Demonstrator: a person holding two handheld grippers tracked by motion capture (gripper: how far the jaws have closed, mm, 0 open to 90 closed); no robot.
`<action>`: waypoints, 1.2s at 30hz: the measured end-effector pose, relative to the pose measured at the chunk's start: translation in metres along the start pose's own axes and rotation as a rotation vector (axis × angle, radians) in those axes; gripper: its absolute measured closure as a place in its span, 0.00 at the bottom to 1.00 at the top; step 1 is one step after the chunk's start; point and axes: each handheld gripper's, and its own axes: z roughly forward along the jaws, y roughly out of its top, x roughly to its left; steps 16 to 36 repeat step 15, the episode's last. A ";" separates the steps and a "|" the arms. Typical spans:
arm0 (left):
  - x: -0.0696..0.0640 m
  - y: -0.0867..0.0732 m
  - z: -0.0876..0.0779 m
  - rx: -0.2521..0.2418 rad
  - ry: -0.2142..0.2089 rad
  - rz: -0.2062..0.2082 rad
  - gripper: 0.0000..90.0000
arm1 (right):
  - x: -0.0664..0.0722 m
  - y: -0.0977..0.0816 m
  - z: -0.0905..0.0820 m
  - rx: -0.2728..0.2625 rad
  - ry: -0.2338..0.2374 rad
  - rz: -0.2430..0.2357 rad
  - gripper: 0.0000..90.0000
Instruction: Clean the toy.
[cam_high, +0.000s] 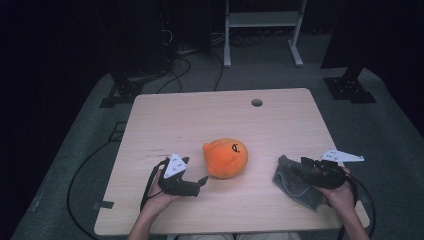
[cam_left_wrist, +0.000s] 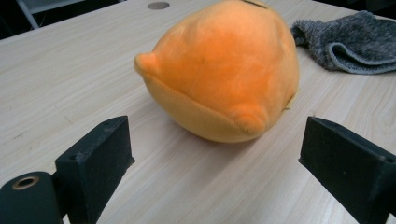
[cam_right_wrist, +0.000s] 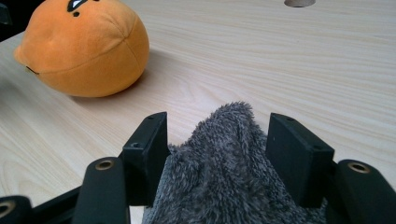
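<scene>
Two claws are working the table (cam_high: 280, 115): the left claw (cam_left_wrist: 215, 163), gaping empty just short of the plush (cam_high: 226, 157), should be straddling its widest part squarely, while the right claw (cam_right_wrist: 217, 140) is bracketing the cloth (cam_high: 295, 182) right of the plush.

An orange plush toy (cam_high: 225, 158) with black face marks, a grey fuzzy cloth (cam_high: 295, 182), a pale wood-grain table (cam_high: 200, 120).

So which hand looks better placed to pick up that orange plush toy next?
Probably the left. The left gripper sits just short of the orange plush toy, jaws open and aimed at it. The right gripper is farther off, its jaws around the grey cloth.
</scene>
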 end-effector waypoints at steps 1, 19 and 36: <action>0.001 -0.002 0.000 0.002 0.003 -0.007 0.09 | 0.000 0.000 0.000 0.000 0.000 0.000 0.42; 0.009 -0.025 0.005 0.075 0.003 -0.002 0.09 | 0.004 -0.003 0.001 -0.005 0.021 0.018 0.42; 0.009 -0.025 0.005 0.075 0.003 -0.002 0.09 | 0.004 -0.003 0.001 -0.005 0.021 0.018 0.42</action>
